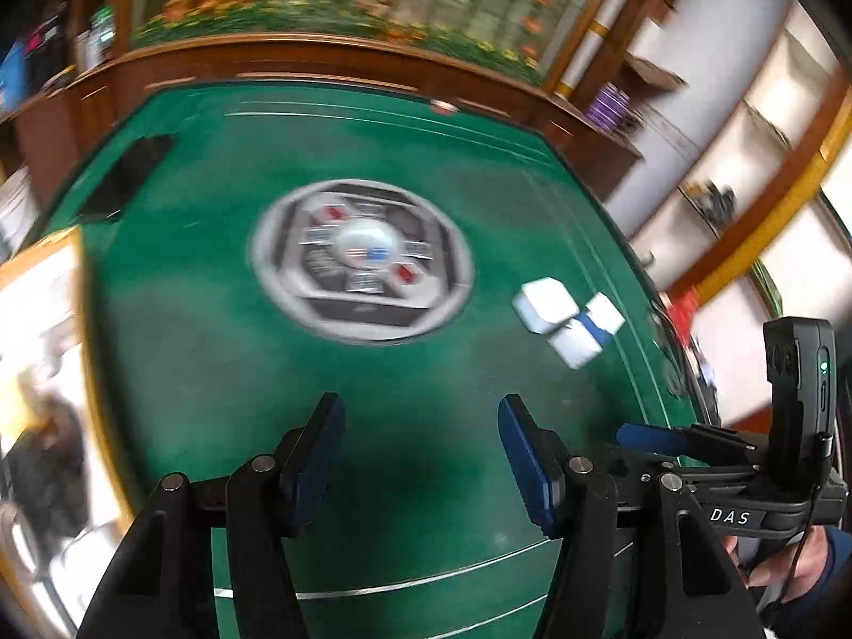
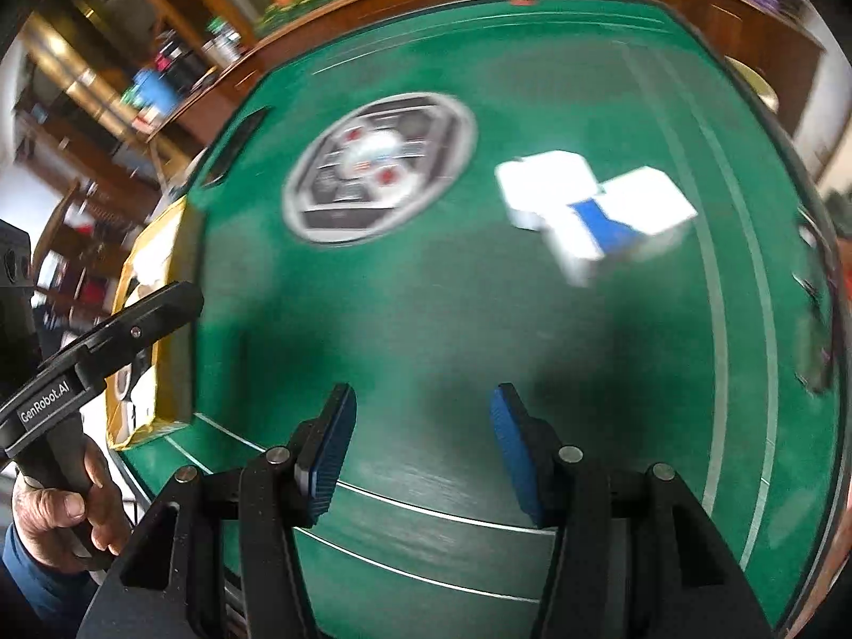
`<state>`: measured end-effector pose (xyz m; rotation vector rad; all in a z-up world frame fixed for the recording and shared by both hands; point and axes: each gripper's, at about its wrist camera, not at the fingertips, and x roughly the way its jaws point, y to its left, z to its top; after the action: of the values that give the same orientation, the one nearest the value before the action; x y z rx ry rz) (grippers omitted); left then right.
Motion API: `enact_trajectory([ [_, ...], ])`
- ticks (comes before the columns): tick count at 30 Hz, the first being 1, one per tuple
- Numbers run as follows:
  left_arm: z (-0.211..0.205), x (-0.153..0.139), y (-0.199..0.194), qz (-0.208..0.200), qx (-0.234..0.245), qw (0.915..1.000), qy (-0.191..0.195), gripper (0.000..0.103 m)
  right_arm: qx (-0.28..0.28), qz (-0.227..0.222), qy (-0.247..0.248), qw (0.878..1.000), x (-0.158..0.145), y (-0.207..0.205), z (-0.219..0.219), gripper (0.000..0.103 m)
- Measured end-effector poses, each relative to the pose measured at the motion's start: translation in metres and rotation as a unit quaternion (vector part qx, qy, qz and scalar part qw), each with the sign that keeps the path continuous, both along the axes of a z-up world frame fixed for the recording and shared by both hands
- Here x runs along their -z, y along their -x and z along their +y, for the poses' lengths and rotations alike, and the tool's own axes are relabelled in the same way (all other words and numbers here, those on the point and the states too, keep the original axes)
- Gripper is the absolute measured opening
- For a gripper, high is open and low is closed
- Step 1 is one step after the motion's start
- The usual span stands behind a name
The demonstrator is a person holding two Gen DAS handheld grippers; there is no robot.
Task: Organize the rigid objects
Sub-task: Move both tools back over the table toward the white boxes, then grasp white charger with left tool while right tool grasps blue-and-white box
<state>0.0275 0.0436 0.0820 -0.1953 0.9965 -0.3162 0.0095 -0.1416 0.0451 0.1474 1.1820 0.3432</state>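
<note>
Three white boxes lie close together on the green table: a plain white box [image 1: 544,302] [image 2: 548,186], a box with a blue stripe [image 1: 580,338] [image 2: 591,237], and another white box [image 1: 607,314] [image 2: 652,202]. They are blurred by motion. My left gripper [image 1: 420,458] is open over bare green felt, with the boxes ahead and to its right. My right gripper [image 2: 423,447] is also open and empty, the boxes ahead to its upper right. The right gripper's body [image 1: 745,458] shows at the right of the left wrist view.
A round grey and silver control panel [image 1: 362,261] [image 2: 381,165] sits in the middle of the green table [image 1: 213,346] [image 2: 479,330]. A yellow-edged box [image 2: 154,330] stands off the table's left side. Wooden cabinets [image 1: 330,64] and shelves ring the room. A hand [image 2: 58,511] holds the left gripper's handle.
</note>
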Motion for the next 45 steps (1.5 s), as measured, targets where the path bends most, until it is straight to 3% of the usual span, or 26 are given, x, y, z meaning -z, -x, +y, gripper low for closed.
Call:
enact_trajectory([
  [7, -0.074, 0.006, -0.037, -0.015, 0.101, 0.9941, -0.038, 0.070, 0.051, 0.009, 0.000, 0.999, 0.004, 0.015, -0.059, 0.052],
  [11, -0.109, 0.020, -0.061, -0.024, 0.161, 0.9841, -0.072, 0.071, 0.067, 0.013, 0.006, 0.998, 0.006, 0.026, -0.087, 0.052],
  [14, -0.122, 0.031, -0.078, -0.021, 0.180, 0.9775, -0.108, 0.071, 0.079, 0.018, 0.009, 0.997, 0.008, 0.035, -0.107, 0.052],
  [17, -0.132, 0.041, -0.090, -0.019, 0.206, 0.9681, -0.141, 0.071, 0.093, 0.022, 0.012, 0.995, 0.010, 0.040, -0.126, 0.052],
  [22, -0.160, 0.052, -0.097, -0.034, 0.272, 0.9446, -0.180, 0.071, 0.115, 0.024, 0.013, 0.993, 0.010, 0.048, -0.153, 0.052],
  [25, -0.171, 0.062, -0.108, -0.035, 0.282, 0.9374, -0.201, 0.071, 0.121, 0.024, 0.015, 0.992, 0.008, 0.052, -0.161, 0.052],
  [28, -0.175, 0.066, -0.121, -0.040, 0.276, 0.9417, -0.188, 0.072, 0.120, 0.025, 0.017, 0.992, 0.007, 0.056, -0.164, 0.052],
  [31, -0.171, 0.066, -0.120, -0.036, 0.260, 0.9515, -0.161, 0.042, 0.116, 0.024, 0.017, 0.993, 0.005, 0.058, -0.164, 0.052],
  [37, -0.148, 0.067, -0.083, -0.019, 0.193, 0.9708, -0.142, 0.042, 0.103, 0.008, -0.007, 0.995, -0.009, 0.036, -0.157, 0.052],
  [45, -0.096, 0.067, 0.007, 0.000, 0.110, 0.9852, -0.131, 0.042, 0.082, -0.011, -0.042, 0.996, -0.025, -0.064, -0.135, 0.057],
])
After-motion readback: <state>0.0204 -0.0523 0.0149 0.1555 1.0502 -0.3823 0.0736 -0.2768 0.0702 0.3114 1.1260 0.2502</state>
